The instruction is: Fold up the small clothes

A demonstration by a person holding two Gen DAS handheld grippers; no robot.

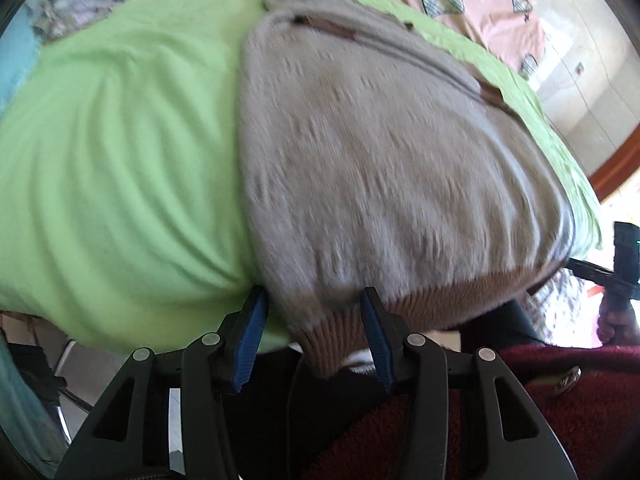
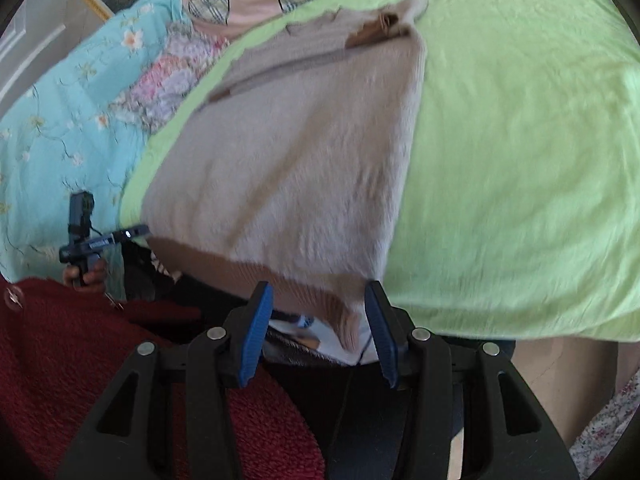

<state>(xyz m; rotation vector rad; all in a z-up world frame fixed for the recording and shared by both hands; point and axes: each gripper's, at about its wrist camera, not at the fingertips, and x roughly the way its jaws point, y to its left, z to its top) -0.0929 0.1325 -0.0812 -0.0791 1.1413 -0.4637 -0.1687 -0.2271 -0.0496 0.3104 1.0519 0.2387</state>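
Note:
A small beige knit sweater (image 1: 380,168) with a brown ribbed hem lies flat on a light green cloth (image 1: 120,160). It also shows in the right wrist view (image 2: 288,176). My left gripper (image 1: 316,300) is open, its blue-padded fingers on either side of the hem's left corner, which hangs over the near edge. My right gripper (image 2: 320,296) is open, its fingers on either side of the hem's right corner. The right gripper shows at the far right of the left wrist view (image 1: 624,256), and the left gripper at the left of the right wrist view (image 2: 86,236).
The green cloth (image 2: 520,160) covers a bed. A pink sheet with plaid hearts (image 1: 480,4) lies beyond it, a turquoise floral quilt (image 2: 60,120) to one side. The person's dark red knit top (image 2: 80,360) fills the near foreground. A tiled floor (image 1: 580,92) lies past the bed.

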